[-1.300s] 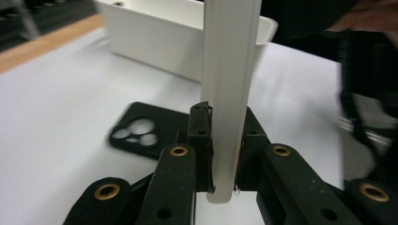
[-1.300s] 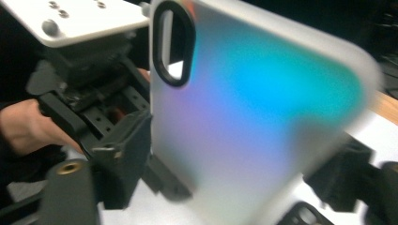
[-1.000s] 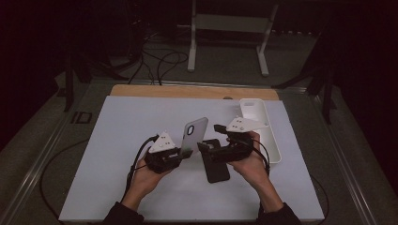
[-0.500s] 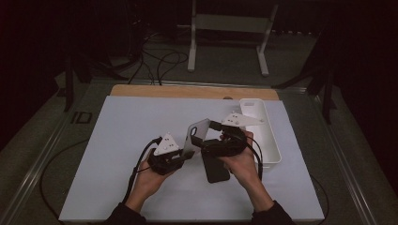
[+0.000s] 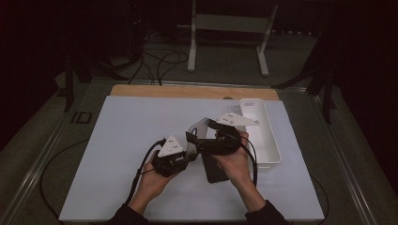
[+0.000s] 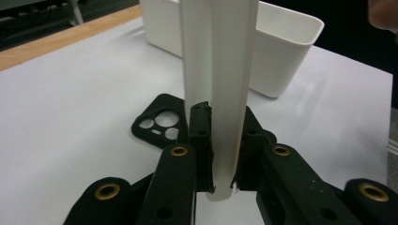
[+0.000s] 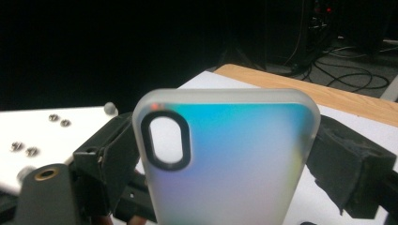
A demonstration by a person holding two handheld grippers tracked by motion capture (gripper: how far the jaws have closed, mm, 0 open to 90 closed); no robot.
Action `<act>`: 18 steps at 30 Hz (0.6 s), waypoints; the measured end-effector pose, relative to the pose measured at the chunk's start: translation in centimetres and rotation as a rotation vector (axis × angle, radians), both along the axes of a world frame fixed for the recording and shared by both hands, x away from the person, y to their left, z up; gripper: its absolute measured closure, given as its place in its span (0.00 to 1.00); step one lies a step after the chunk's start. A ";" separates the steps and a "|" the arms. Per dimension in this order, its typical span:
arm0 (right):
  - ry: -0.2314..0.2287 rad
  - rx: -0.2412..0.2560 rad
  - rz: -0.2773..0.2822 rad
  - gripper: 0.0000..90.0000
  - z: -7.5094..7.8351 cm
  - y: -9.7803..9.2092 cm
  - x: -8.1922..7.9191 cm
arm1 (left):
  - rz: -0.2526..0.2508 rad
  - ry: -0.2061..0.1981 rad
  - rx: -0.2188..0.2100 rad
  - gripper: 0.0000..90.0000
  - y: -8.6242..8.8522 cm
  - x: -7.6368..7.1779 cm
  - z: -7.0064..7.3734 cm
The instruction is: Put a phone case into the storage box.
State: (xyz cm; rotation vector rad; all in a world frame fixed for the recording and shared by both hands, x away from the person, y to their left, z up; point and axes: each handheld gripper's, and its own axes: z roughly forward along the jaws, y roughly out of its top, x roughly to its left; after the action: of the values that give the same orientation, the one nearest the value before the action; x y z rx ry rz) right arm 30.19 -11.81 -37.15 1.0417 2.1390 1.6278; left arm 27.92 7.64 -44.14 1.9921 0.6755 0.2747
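Holding a frosted phone case point(image 6: 218, 93) upright above the white table point(image 5: 117, 140), left gripper point(image 6: 220, 161) has its jaws clamped on the case's lower edge. Right gripper point(image 5: 197, 140) sits just beside the case, one jaw either side, not touching; jaws apart. Black phone case point(image 6: 157, 124) lies flat on the table below. White bin point(image 5: 265, 136) near, to the right.
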 end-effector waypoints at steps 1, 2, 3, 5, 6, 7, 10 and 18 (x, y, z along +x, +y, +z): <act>-0.008 -0.015 -0.006 0.17 0.0 0.2 0.0 | -0.001 0.000 0.003 0.90 -0.1 0.0 0.0; -0.008 -0.015 -0.006 0.17 0.0 0.2 0.0 | -0.002 0.004 0.002 0.90 -0.1 0.0 -0.1; -0.013 -0.022 -0.010 0.17 0.0 0.2 -0.1 | 0.002 0.004 0.000 0.90 -0.1 0.0 -0.1; -0.020 -0.023 -0.008 0.18 0.0 0.1 -0.1 | 0.002 0.004 -0.002 0.90 0.0 0.0 0.0; -0.020 -0.023 -0.008 0.18 0.0 0.1 -0.1 | 0.003 0.002 -0.003 0.90 0.0 0.0 0.0; -0.022 -0.022 -0.010 0.18 0.0 0.1 -0.1 | 0.004 0.001 -0.003 0.90 0.0 0.0 0.0; -0.028 -0.024 -0.012 0.18 0.0 0.1 -0.2 | 0.004 0.001 -0.004 0.90 -0.1 0.0 0.0; -0.036 -0.028 -0.010 0.19 0.0 0.0 -0.3 | 0.009 -0.008 0.001 0.89 0.0 0.0 0.0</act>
State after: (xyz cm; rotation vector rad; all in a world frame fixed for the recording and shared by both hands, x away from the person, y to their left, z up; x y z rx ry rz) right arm 29.91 -11.76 -37.10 1.0060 2.1237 1.5952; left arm 27.95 7.66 -44.14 1.9884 0.6794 0.2879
